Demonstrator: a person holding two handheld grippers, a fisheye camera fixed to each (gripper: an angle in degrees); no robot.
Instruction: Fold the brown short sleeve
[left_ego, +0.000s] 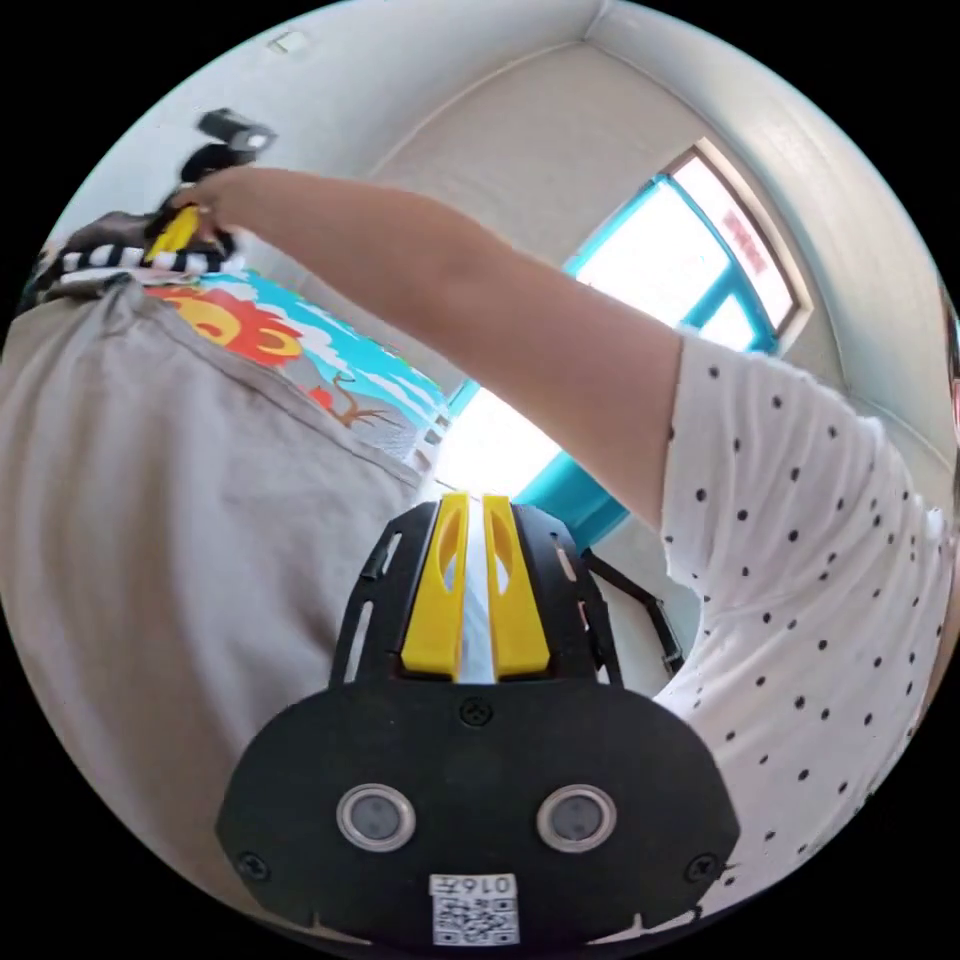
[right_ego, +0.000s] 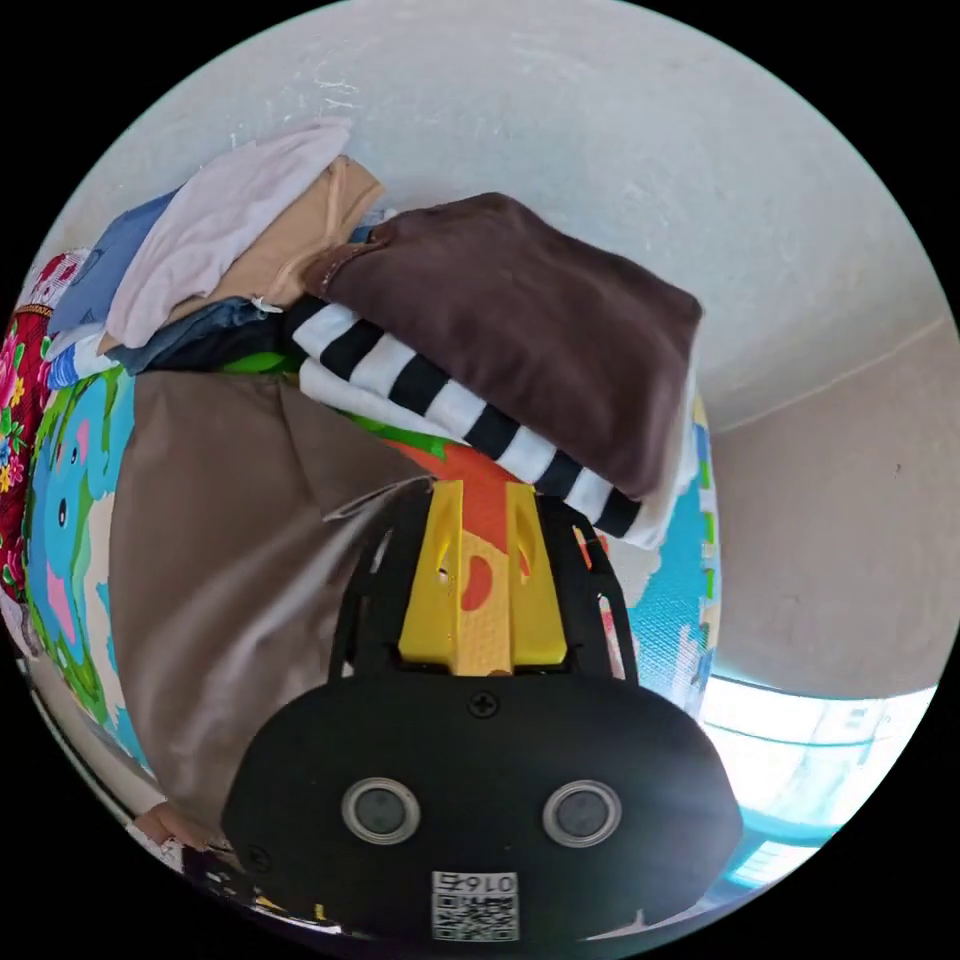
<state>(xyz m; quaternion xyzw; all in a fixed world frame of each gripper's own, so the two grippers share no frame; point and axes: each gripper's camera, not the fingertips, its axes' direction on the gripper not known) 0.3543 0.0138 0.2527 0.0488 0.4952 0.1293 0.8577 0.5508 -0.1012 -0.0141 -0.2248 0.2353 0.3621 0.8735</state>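
In the left gripper view, the left gripper (left_ego: 474, 505) has its yellow jaws nearly pressed together, a thin pale sliver between them, nothing visibly caught there. The brown short sleeve (left_ego: 150, 520) spreads as a broad greyish-brown sheet to the left of the jaws and close beside the gripper's black body; whether it touches the jaws cannot be told. Beyond it lies a colourful play mat (left_ego: 330, 350) with cartoon prints. A person's bare arm (left_ego: 440, 290) stretches across the upper part of the view, from a white dotted sleeve (left_ego: 800, 600) at the right out to the far left, where the hand (left_ego: 215, 195) grips the right gripper (left_ego: 180, 232) near a black-and-white striped garment (left_ego: 130, 262). A bright window with a teal frame (left_ego: 660, 280) sits in the far wall. In the right gripper view, the right gripper (right_ego: 485, 490) has its jaws slightly apart with the orange of the mat visible between them, holding nothing. The brown short sleeve (right_ego: 220, 560) lies flat on the mat (right_ego: 70, 500) to the left of the jaws, one pointed edge reaching up to the left jaw's tip. Just beyond the jaws sits a stack of folded clothes: a dark brown garment (right_ego: 530, 320) on top of the striped one (right_ego: 450, 410), with a further pile of folded pieces (right_ego: 220, 260) to the far left.
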